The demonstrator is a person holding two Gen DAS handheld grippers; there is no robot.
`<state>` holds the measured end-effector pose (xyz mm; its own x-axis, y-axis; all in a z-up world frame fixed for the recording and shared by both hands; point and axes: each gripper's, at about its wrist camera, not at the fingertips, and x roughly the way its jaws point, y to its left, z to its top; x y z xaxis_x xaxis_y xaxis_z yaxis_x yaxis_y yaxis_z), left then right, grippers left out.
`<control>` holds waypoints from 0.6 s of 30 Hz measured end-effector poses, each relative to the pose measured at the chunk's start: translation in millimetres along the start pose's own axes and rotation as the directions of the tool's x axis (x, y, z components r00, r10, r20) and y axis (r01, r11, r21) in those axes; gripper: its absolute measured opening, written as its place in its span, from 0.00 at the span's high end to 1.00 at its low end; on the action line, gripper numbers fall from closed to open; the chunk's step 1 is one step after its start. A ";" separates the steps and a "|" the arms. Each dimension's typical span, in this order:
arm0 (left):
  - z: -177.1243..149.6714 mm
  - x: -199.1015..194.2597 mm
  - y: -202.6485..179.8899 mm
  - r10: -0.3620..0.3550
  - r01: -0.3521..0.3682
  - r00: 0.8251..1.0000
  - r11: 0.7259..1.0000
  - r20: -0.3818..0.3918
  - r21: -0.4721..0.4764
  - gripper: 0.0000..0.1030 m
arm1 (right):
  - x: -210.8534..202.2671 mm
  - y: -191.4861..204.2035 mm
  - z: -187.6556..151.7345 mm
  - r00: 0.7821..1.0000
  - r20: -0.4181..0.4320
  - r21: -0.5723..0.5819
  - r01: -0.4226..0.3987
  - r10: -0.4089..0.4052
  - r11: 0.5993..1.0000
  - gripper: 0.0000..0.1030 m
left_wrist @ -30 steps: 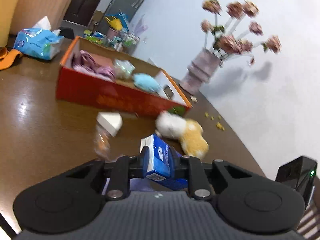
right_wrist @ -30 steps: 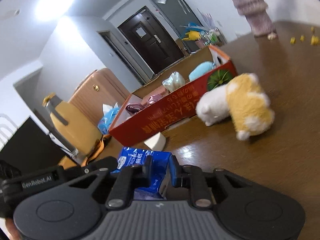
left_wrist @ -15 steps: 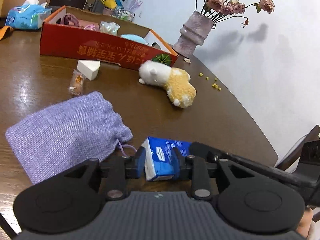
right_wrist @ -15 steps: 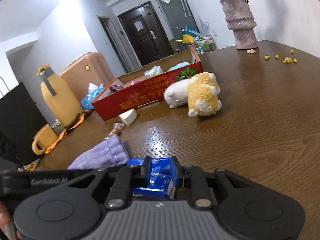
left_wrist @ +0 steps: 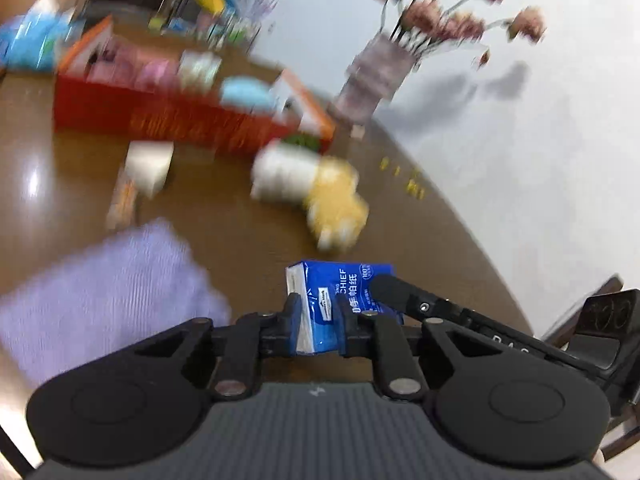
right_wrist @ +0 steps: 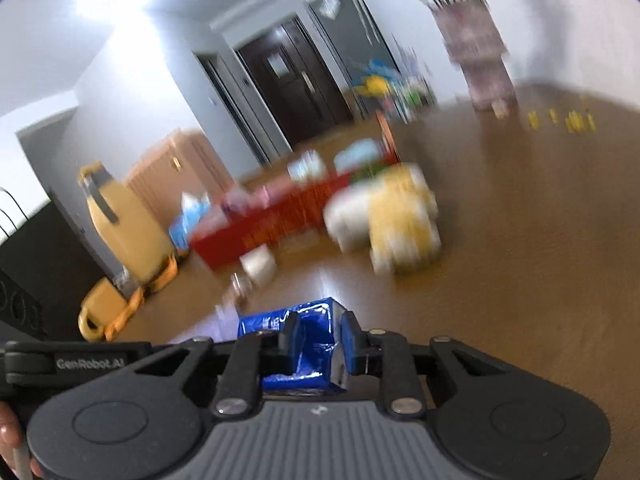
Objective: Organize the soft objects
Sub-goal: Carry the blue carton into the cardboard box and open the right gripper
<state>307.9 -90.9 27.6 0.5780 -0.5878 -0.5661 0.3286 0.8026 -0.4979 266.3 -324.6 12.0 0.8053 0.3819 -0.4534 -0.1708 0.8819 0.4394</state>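
2 grippers share 1 blue tissue pack (left_wrist: pixel 340 292) above a brown table (left_wrist: pixel 60 184): the left gripper (left_wrist: pixel 318 320) and right gripper (right_wrist: pixel 318 340) each pinch an end, jaws closing on it. Beyond lie 1 purple pouch (left_wrist: pixel 108 292), 1 plush toy (left_wrist: pixel 312 196), 1 red box (left_wrist: pixel 168 120) and 1 vase (left_wrist: pixel 372 76).

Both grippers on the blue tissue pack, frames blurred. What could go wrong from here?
1. The left gripper and right gripper both pinch the blue tissue pack, jaws closing: uneven pulls may crush or tear it.
2. The plush toy lies before the red box, so a low carry could knock it.
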 end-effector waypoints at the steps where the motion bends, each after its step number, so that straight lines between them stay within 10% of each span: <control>1: 16.7 0.2 -1.7 -0.005 0.005 1.000 1.000 0.024 0.010 0.83 | 5.5 5.2 14.9 1.000 0.020 -0.034 0.000 0.001 0.999 0.80; 6: 116.7 27.2 20.9 0.002 -0.004 0.996 1.000 0.092 0.018 0.83 | 80.7 21.4 104.7 0.997 0.072 -0.146 0.005 0.006 0.989 0.81; 11: 198.8 89.8 83.7 0.094 -0.091 0.995 0.994 0.043 -0.068 0.82 | 202.4 7.5 163.0 0.997 -0.078 -0.074 -0.007 0.001 0.997 0.81; 18: 230.6 159.1 136.2 0.266 -0.268 0.963 0.960 -0.033 -0.076 0.82 | 322.5 -5.6 171.1 0.964 -0.257 -0.010 0.059 -0.059 0.998 0.81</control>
<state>616.9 -51.6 21.3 0.6198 -0.3561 -0.6993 0.1043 0.9206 -0.3763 624.2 -253.7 -4.0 0.6407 0.3872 -0.6630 -0.1285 0.9055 0.4045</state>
